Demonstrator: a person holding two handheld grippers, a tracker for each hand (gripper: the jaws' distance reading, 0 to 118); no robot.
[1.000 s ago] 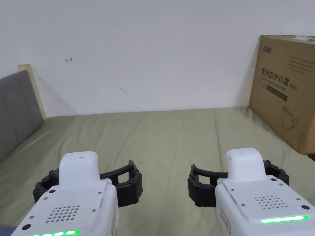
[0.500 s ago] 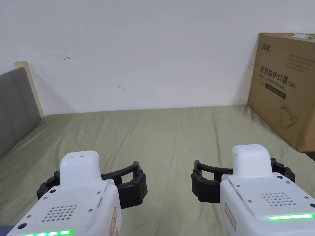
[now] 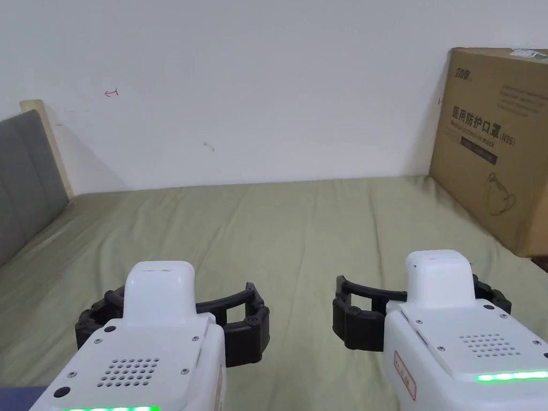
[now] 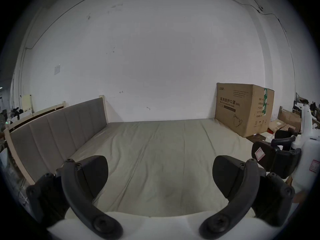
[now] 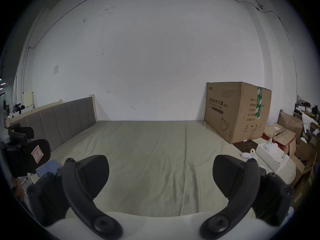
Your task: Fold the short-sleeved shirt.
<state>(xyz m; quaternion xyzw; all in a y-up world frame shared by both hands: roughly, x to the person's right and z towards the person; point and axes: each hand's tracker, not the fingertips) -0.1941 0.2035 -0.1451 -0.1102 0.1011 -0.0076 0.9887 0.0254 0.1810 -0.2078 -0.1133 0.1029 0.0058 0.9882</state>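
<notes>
Both grippers, left (image 3: 171,316) and right (image 3: 423,310), had edged slightly forward over the bed (image 3: 299,230), fingers spread and empty. No shirt lay on it; folding had not begun.

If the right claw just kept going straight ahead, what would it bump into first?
Probably nothing for a while. The right claw is open, held above the green bed sheet and pointing toward the white wall. The cardboard box stands off to its right. Depth is hard to judge, so it might skim the sheet first.
</notes>
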